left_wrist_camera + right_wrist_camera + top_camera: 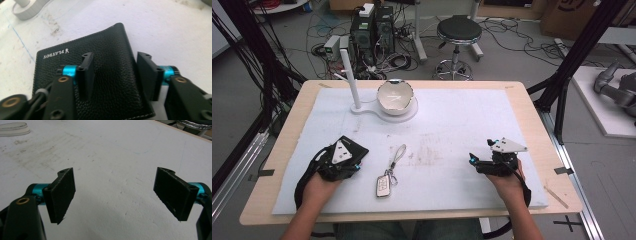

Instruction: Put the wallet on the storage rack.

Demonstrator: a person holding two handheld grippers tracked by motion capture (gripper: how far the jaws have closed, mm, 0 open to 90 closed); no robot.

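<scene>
Cables, computer boxes and a round black stool (459,31) crowded the floor at twelve o'clock beyond a pale wooden table (287,140), most of which lay under a white, scuffed mat (462,120). Toward eleven o'clock on the mat stood a white stand (353,80) with a cracked, shell-like bowl (395,96) on its round base. At about eight o'clock a black leather wallet (110,75) lay flat; the high view left it mostly covered by the left gripper (343,161), while the left gripper view revealed its grain, stitching and stamped lettering. That view also showed the left gripper (115,75) with jaws spread, one over the wallet's face and one at its edge, not pinching it. At four o'clock the right gripper (482,161) hovered, and the right gripper view showed this gripper (122,195) with jaws wide apart over bare mat. Near six o'clock, between the hands, lay a silver car key (383,185) with a strap, just beside the wallet.
</scene>
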